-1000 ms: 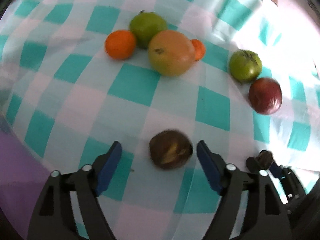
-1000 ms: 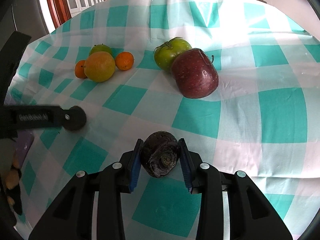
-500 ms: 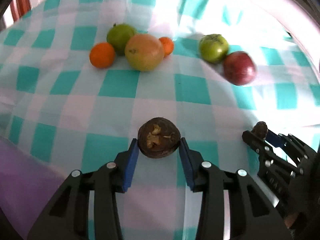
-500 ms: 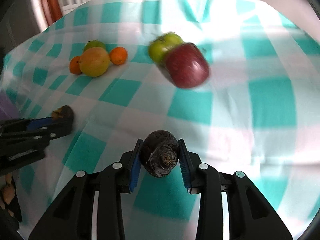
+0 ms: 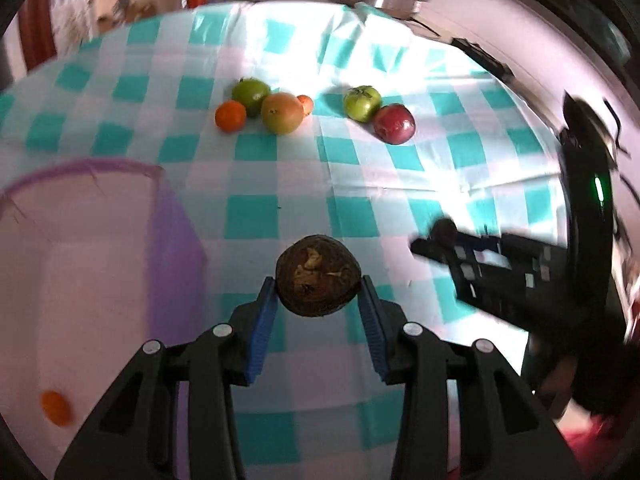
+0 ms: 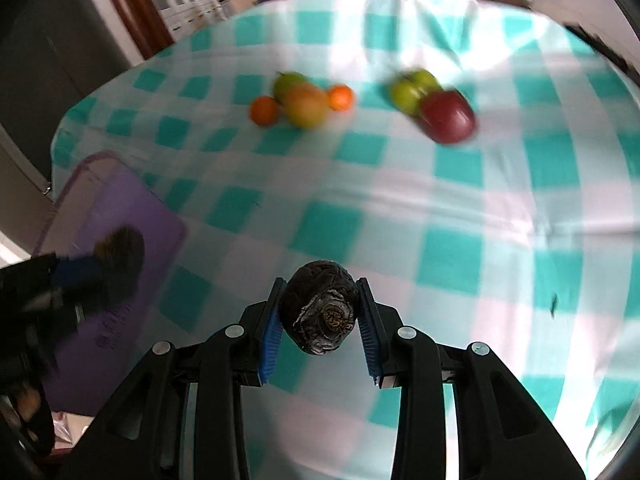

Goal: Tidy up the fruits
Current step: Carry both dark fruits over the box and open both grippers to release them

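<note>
Fruits split two ways: one dark, wrinkled brown fruit (image 5: 318,282) pinched tight between the blue pads of the left gripper (image 5: 319,312) above the near table edge, a second dark fruit with a pale patch (image 6: 320,314) clamped just as snugly in the jaws of the right gripper (image 6: 319,320). Farther back on the teal-and-white checked tablecloth (image 5: 352,184), a cluster of orange (image 5: 230,116), green and yellow-orange fruit, then a green apple (image 5: 362,103) touching a red apple (image 5: 394,123), wide open cloth between. Purple-rimmed bin (image 5: 92,240) off the left edge, small orange fruit (image 5: 56,408) inside.
</note>
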`<state>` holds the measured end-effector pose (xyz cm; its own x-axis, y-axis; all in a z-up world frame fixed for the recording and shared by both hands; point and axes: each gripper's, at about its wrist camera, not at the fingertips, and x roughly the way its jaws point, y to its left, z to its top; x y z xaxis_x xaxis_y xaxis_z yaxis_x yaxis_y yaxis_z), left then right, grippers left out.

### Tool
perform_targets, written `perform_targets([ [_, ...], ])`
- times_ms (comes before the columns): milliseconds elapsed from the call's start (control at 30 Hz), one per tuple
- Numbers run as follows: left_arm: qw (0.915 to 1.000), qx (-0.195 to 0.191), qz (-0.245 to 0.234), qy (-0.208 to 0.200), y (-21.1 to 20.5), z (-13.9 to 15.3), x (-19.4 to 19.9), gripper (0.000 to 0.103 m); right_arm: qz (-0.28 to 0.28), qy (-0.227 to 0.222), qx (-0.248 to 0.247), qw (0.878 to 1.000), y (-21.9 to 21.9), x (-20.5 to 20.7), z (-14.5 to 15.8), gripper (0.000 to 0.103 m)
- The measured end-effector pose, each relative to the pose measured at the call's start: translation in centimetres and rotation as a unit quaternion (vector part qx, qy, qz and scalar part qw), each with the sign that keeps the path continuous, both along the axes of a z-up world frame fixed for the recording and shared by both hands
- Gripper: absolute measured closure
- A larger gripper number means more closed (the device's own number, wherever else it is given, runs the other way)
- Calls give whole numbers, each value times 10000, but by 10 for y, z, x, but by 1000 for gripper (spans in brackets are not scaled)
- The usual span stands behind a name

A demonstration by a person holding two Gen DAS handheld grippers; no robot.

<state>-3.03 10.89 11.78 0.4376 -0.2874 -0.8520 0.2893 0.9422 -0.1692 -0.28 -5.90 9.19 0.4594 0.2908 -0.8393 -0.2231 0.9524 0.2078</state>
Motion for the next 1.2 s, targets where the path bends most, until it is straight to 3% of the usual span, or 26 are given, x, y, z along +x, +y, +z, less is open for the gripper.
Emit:
perform_targets([
  [100,9995,127,-75,-270,12,15,-1,62,122,-134,2,9998,19,13,16,69],
  [267,9979,95,187,-618,46,43,7,61,306,-40,-36,9995,48,25,24,69],
  [533,9943,58,606,-875,98,58,7,61,371,-157,-15,9992,80,39,41,69],
  [933,9904,21,1206,-677,175,40,-6,61,901,-741,193,9930,157,33,72,69],
  [1200,9871,149,1513,-507,214,28,-12,61,1835,-907,64,9788,226,16,78,69],
])
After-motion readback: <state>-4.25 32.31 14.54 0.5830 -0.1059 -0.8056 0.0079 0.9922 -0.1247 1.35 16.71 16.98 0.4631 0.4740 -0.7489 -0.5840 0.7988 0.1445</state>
